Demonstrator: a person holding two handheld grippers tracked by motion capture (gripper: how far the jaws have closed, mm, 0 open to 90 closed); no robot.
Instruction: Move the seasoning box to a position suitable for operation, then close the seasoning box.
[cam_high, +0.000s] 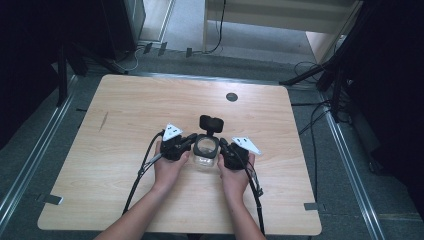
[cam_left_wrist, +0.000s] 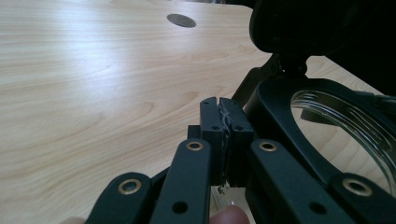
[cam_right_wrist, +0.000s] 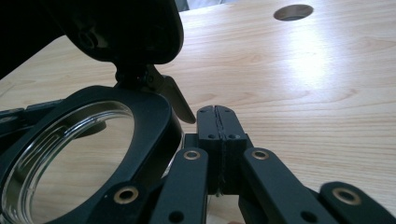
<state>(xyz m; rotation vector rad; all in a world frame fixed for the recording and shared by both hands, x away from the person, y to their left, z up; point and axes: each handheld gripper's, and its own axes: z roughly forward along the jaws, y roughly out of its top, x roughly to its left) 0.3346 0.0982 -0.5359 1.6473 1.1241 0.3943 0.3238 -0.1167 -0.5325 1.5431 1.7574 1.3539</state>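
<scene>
1. The pale wood-grain desk (cam_high: 125, 150) with rounded corners carries the work; a dark round cable hole (cam_high: 231, 97) sits near its far edge, well away from the hands.

2. The clear glass jar with a black collar and a hinged black lid (cam_high: 205, 150) stands on the desk near its middle, between the two hands and just in front of the person. It stands upright, long axis vertical, mouth facing up. The lid is swung up and back on its hinge, so the hinge side points away from the person and the open mouth is free.

3. The left gripper (cam_high: 186, 142) rests against the jar's left side. In the left gripper view its jaws are pressed together with nothing between them, the black collar (cam_left_wrist: 280, 121) just to their right.

4. The right gripper (cam_high: 223, 146) mirrors it on the jar's right side, jaws likewise closed flat on each other and empty, the collar (cam_right_wrist: 149, 121) just to their left.

5. My judgement: the step in hand is steadying or positioning the jar with both closed grippers. To do it well, push evenly from both sides low on the collar so the glass does not tip or skid, keep the tips clear of the raised lid and its hinge, and move slowly because smooth glass slides easily on the desk.
</scene>
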